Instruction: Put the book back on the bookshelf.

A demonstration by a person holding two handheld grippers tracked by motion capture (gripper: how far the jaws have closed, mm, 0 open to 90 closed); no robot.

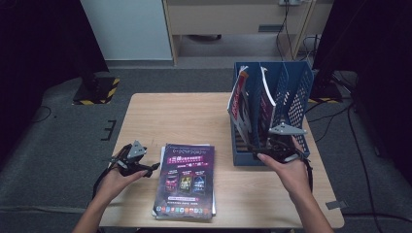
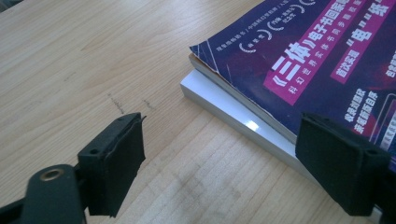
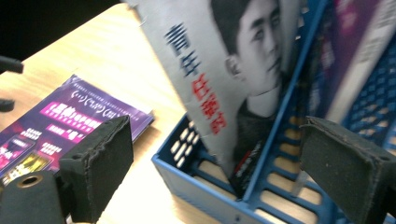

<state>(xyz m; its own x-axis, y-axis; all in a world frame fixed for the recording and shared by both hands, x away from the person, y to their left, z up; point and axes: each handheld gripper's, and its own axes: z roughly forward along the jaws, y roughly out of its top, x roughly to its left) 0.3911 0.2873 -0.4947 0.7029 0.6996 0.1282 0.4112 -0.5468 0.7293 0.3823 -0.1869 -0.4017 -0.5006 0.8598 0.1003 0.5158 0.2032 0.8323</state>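
Left gripper view: open left tool (image 2: 219, 163) beside purple magazine (image 2: 327, 60) reading "三体"; right tool (image 3: 224, 172) open.

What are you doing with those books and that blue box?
A person is sorting magazines at a wooden table. The left hand-held gripper sits with open jaws beside the purple magazine, which lies on a small stack, and isn't gripping it yet. The right hand-held gripper, also open, is at the front of the blue rack, where magazines already stand upright, one of them a leaning grey magazine.
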